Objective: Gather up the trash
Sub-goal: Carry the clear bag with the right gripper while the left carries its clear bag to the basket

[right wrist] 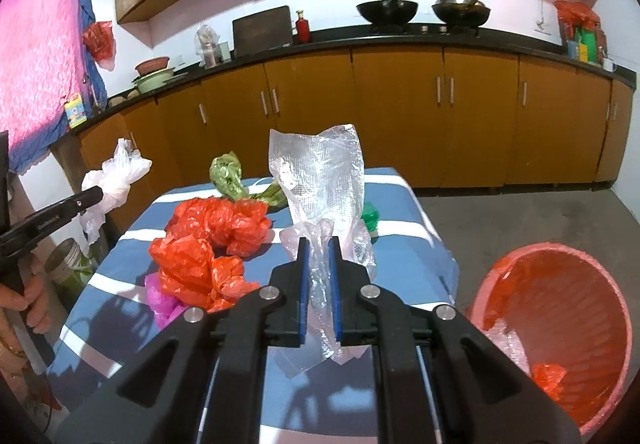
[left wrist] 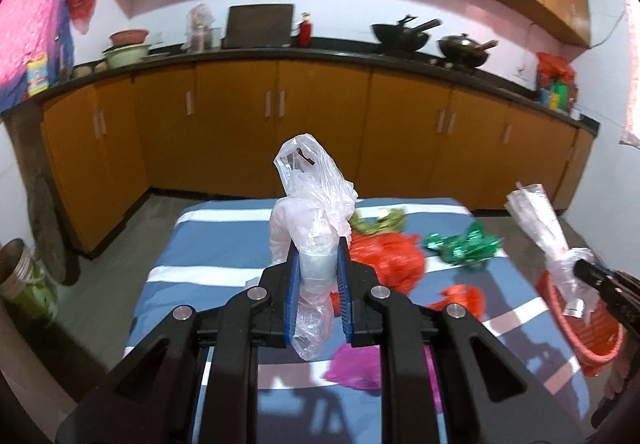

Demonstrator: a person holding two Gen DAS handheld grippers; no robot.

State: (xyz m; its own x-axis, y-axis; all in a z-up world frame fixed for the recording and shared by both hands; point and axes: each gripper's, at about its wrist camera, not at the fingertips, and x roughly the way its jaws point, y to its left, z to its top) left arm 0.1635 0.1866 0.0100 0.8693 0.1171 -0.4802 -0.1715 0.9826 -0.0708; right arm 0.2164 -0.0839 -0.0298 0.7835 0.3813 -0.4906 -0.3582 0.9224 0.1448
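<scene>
The red bin (right wrist: pixel 560 328) sits on the floor right of the table, its near rim cut off by the picture's edge; the left gripper (left wrist: pixel 316 264) pinches a pale pink bag (left wrist: pixel 316 195), hiding the cloth behind; the right gripper (right wrist: pixel 319 264) clamps a clear wrapper (right wrist: pixel 320 171); red bags (right wrist: pixel 216 240), a green bag (right wrist: pixel 228 175) and a half-hidden magenta one (left wrist: pixel 356 364) lie on the striped tablecloth (left wrist: pixel 224 244).

Two woks (right wrist: pixel 387 11) are counted, one red bin (right wrist: pixel 560 328), two red bags (right wrist: pixel 222 222), one green bag (right wrist: pixel 228 173), one green wrapper (left wrist: pixel 460 246) and one magenta bag (left wrist: pixel 356 366).
</scene>
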